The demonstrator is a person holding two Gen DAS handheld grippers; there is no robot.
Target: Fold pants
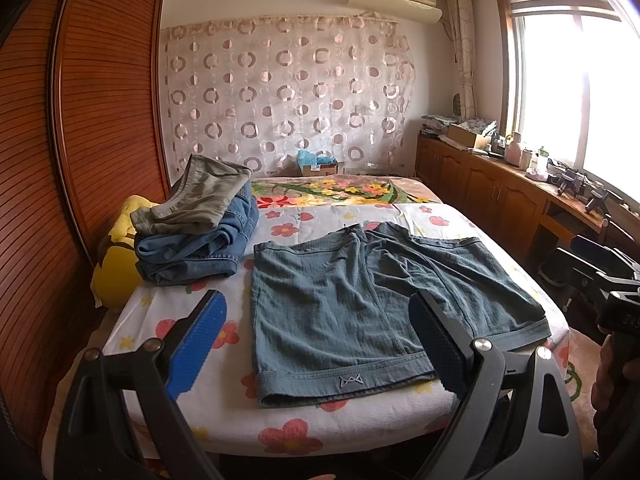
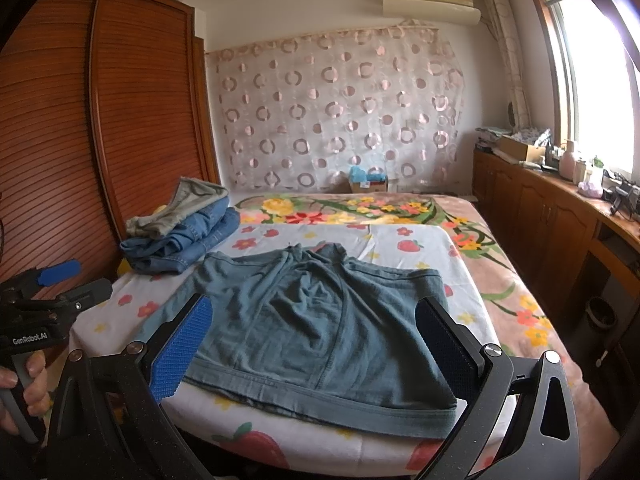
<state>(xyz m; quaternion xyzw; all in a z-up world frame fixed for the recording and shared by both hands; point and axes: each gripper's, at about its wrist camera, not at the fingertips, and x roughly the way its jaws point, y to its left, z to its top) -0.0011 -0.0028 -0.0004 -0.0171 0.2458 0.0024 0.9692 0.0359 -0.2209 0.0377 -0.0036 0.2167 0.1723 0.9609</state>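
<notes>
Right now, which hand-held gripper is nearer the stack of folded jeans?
Left. The left hand-held gripper hovers open just right of the stack of folded jeans; the right hand-held gripper sits farther right, over the teal shorts.

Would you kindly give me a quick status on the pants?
Both grippers open, empty. Shorts flat on bed, unfolded. Clothes pile beside them, not touching.

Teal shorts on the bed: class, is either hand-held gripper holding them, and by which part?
Nothing is held. The left hand-held gripper and right hand-held gripper are both open above the teal shorts, which lie flat on the bed.
</notes>
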